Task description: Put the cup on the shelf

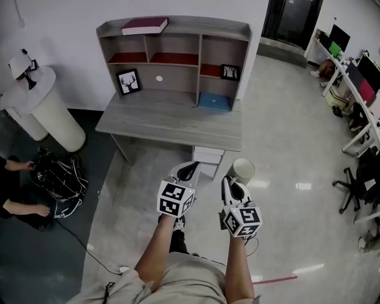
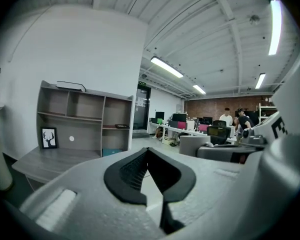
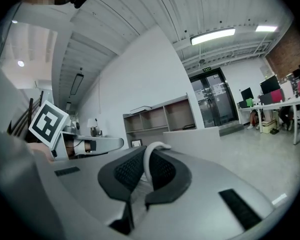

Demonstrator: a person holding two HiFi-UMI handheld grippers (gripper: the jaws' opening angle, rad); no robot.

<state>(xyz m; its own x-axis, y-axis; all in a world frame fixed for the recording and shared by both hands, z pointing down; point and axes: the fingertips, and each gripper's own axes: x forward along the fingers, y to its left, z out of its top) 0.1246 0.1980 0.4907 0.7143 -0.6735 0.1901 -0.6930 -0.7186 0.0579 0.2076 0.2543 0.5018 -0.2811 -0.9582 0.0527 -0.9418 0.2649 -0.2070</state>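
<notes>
White, rigid-looking cup (image 1: pixel 244 170), likely light and breakable, hangs by its thin handle (image 3: pixel 150 161), clamped in the right gripper (image 1: pixel 230 183) jaws. The left gripper (image 1: pixel 186 170) jaws are pressed together, empty.

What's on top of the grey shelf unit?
A dark red book lies flat near the left end of the grey wooden shelf unit. Rest looks bare; only under the book is hidden.

The shelf (image 1: pixel 174 49) stands at the back of the desk (image 1: pixel 171 128), with a book (image 1: pixel 144 25) on its top left. Before the desk, the cup (image 1: pixel 244 168) sits between the right gripper's (image 1: pixel 230 182) jaws, right of the left gripper (image 1: pixel 187 168).
</notes>
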